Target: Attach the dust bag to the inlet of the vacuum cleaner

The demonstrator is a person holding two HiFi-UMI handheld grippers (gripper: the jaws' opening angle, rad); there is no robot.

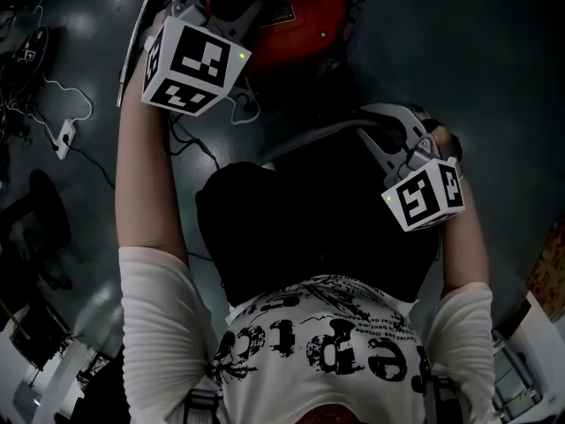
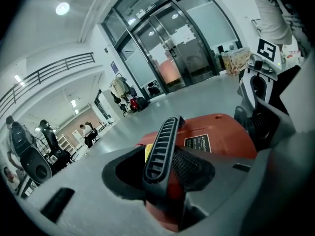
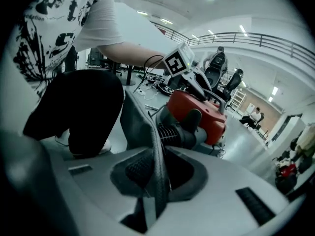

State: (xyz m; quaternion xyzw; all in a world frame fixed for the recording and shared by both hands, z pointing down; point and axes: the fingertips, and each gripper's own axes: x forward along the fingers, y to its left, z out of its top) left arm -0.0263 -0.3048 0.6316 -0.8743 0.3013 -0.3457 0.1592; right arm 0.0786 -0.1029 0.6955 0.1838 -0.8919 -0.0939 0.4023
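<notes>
The red vacuum cleaner (image 1: 287,11) stands on the dark floor at the top of the head view. My left gripper (image 1: 231,11) is shut on the black ribbed handle (image 2: 162,146) on top of its red body (image 2: 216,132). The right gripper (image 3: 155,181) is shut on an edge of the grey dust bag (image 3: 135,122). This fabric runs toward the ribbed black inlet collar (image 3: 172,134) on the vacuum cleaner (image 3: 204,114). From above, that right gripper (image 1: 375,135) sits beside the person's dark trousers (image 1: 309,228), which hide most of the bag.
Cables and a white power strip (image 1: 62,137) lie on the floor at the left. A black stand (image 1: 44,219) is near the left edge. Glass doors (image 2: 177,48) and seated people (image 2: 86,132) are far off. A cluttered desk (image 3: 147,85) stands behind the vacuum.
</notes>
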